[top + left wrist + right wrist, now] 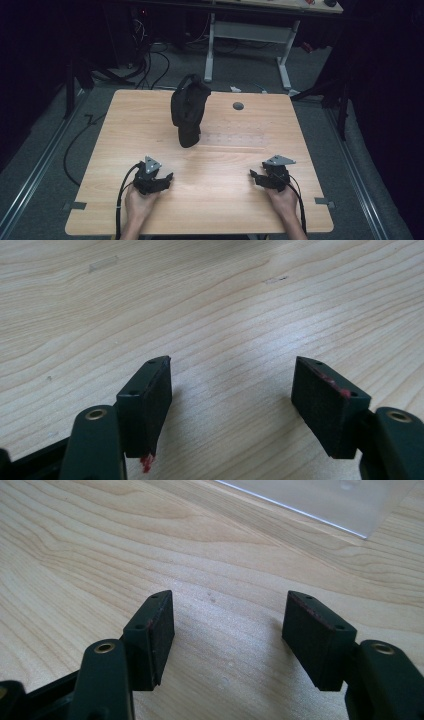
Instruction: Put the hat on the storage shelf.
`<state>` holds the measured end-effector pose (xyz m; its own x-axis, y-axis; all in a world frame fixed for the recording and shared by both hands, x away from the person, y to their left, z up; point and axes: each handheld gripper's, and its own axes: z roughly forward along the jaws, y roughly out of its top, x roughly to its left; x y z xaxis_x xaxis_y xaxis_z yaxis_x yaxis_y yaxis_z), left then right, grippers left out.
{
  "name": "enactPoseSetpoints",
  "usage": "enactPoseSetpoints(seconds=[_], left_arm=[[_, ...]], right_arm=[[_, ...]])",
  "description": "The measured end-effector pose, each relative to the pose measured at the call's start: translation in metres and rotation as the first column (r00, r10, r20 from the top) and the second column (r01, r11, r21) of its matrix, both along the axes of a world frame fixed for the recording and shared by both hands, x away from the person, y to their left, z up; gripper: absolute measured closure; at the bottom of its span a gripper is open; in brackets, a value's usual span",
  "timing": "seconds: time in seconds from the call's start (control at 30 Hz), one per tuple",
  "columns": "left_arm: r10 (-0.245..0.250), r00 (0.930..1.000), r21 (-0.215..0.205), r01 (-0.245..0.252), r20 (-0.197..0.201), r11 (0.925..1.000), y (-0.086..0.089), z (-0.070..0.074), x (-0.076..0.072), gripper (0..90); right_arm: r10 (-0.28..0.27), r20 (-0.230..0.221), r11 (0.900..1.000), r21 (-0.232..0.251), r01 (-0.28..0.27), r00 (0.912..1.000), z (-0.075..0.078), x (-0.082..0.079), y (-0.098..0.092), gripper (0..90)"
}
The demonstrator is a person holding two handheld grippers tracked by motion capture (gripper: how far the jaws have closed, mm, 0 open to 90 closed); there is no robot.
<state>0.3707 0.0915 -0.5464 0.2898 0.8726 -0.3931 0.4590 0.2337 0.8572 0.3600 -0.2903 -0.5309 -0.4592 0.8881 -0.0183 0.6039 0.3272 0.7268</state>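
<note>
Left hand-held gripper (pixel 231 385) gapes over bare table (pixel 225 300); high view adds black bag (pixel 189 111).

A grey grommet (pixel 238 106) sits in the wooden table (pixel 125 120); cables (pixel 150 65) cross the floor beyond.

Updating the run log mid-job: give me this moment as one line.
left gripper: open, nothing held | right gripper: open, nothing held | black bag: upright mid-table, untouched | clear sheet: flat beside bag

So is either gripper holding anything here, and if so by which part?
Nothing is held. The left gripper and right gripper both stand open over bare table; the black bag stands untouched farther back.
</note>
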Motion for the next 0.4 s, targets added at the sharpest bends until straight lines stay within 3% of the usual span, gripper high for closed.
enactPoseSetpoints(seconds=[0.4], left_arm=[[0.003, 0.9999, -0.004, -0.003, -0.011, 1.0000, -0.0021, -0.0001, -0.0001, 28.9]], right_arm=[[-0.002, 0.000, 1.000, 0.000, 0.002, 1.0000, 0.0000, -0.0001, 0.0001, 37.7]])
